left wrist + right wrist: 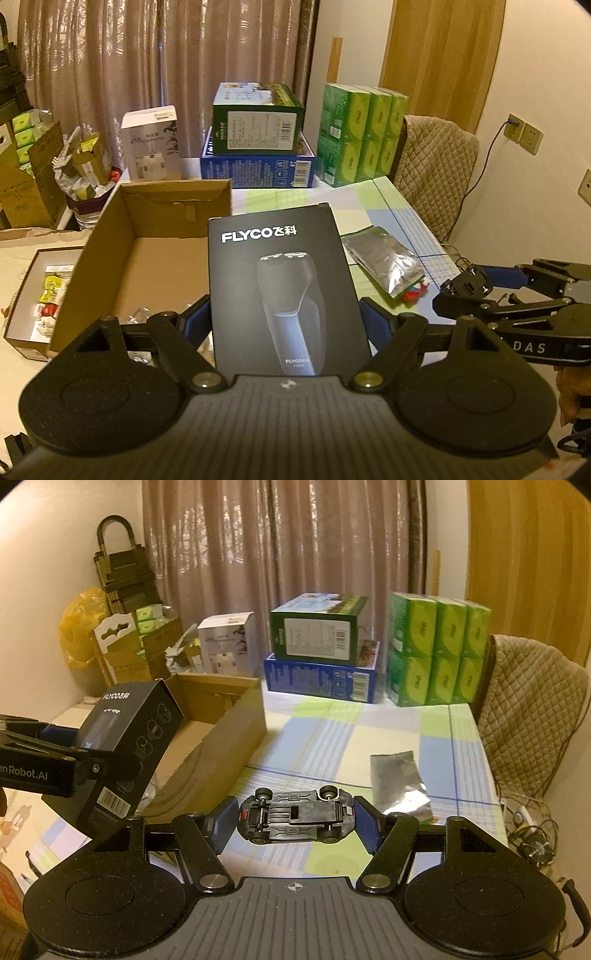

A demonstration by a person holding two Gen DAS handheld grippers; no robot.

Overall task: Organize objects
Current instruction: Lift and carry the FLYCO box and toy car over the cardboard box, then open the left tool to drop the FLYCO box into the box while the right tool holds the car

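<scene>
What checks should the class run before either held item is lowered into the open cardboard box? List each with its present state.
1. Left gripper clamps the Flyco shaver box: ok.
2. Right gripper clamps the toy car, underside up: ok.
3. Cardboard box open on top: ok.
4. Bare floor space in the cardboard box: ok at the far end; near end cannot tell.
5. Foil pouch lies outside the cardboard box, not yet sorted: not ok.

Shaver boxes (280, 284): we count one
Toy cars (295, 818): one
Foil pouches (399, 782): one
Open cartons (147, 236): one
Green packs (439, 650): six showing
</scene>
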